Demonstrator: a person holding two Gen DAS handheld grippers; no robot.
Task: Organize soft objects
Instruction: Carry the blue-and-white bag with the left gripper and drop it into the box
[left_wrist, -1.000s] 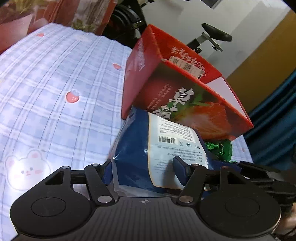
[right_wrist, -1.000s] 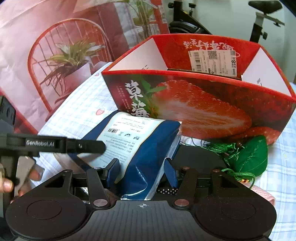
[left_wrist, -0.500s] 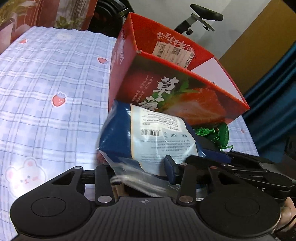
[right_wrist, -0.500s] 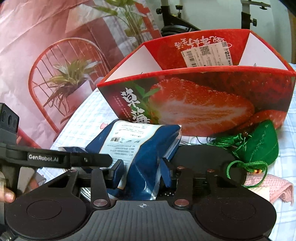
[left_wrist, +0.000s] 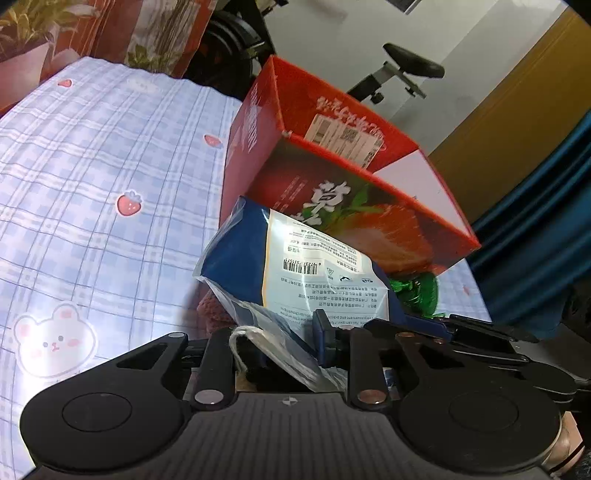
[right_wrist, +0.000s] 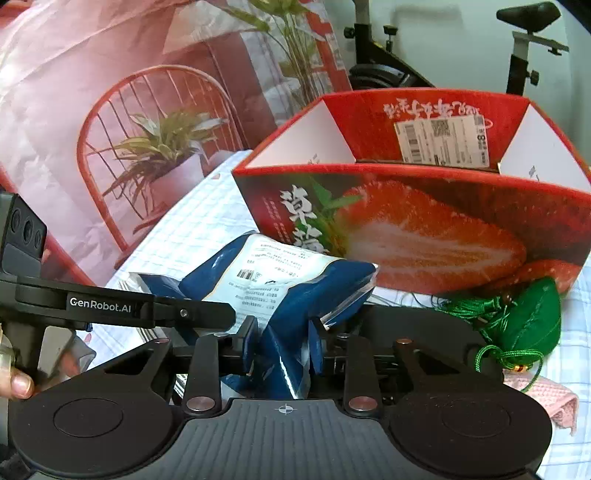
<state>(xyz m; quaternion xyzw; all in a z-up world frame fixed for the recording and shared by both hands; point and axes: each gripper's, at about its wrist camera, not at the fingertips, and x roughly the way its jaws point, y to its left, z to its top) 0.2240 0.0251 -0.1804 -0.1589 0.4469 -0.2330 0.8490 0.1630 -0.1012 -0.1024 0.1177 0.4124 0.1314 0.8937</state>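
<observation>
A blue plastic bag (left_wrist: 236, 254) with a white printed label lies on the checked sheet in front of the red strawberry box (left_wrist: 351, 158). My left gripper (left_wrist: 280, 332) is closing on the bag's crumpled near edge, which sits pinched between its fingers. In the right wrist view the same bag (right_wrist: 295, 291) is squeezed between the pads of my right gripper (right_wrist: 282, 332), whose jaws are also closing. The box (right_wrist: 424, 236) stands open-topped just behind. A green sachet (right_wrist: 532, 317) with tassels lies at the box's foot, to the right of the bag.
A pink cloth (right_wrist: 546, 398) lies under the green sachet, and more pink cloth (left_wrist: 210, 310) shows beneath the bag. The blue checked sheet (left_wrist: 92, 166) stretches left. An exercise bike (left_wrist: 410, 66) stands behind the box. A hand (right_wrist: 18, 384) holds the left gripper's handle.
Both grippers' jaws have narrowed onto the blue bag, and its near end is now crumpled and lifted slightly. The box and green sachet have stayed put.
</observation>
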